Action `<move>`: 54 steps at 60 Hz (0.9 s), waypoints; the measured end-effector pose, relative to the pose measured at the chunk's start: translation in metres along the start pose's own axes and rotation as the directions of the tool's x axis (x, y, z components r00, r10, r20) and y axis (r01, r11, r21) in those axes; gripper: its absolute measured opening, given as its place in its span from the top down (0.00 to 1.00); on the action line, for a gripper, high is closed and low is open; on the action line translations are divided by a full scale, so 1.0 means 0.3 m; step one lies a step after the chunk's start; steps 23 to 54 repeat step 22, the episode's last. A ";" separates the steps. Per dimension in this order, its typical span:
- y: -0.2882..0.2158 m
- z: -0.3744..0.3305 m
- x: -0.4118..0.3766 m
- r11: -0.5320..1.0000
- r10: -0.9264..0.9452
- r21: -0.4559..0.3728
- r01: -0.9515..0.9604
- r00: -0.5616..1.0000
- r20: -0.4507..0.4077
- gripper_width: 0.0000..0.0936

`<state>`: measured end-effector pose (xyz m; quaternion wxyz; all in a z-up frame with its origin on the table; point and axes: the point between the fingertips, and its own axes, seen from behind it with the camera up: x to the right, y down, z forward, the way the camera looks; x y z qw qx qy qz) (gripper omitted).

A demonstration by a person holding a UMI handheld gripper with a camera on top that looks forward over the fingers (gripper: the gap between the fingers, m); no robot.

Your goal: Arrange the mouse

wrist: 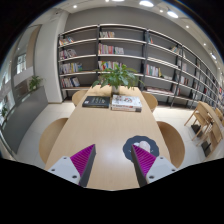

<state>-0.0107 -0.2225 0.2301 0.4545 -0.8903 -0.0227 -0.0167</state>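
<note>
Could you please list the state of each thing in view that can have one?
gripper: open, nothing between its fingers.
mouse: resting on the table, partly hidden behind one finger; contact cannot be told.
books: lying flat at the table's far end.
plant: upright beyond the books.
table: bare wood in the middle.

Worktop [100, 130]: pale wood-look surface, smooth, low sheen. Chairs [52, 138]: light wood backs, matt. Fingers [82, 158]: magenta pads, matt, on white plastic bodies. Shelving [130, 58]: grey frames, apparently metal. Mouse [141, 147]: dark plastic, slightly glossy.
</note>
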 end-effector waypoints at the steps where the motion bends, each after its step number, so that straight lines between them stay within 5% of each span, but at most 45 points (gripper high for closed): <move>1: 0.000 -0.003 -0.001 1.000 -0.001 0.001 0.001 1.000 -0.001 0.25; 54: 0.012 -0.052 -0.031 1.000 0.001 0.006 -0.001 1.000 0.005 0.26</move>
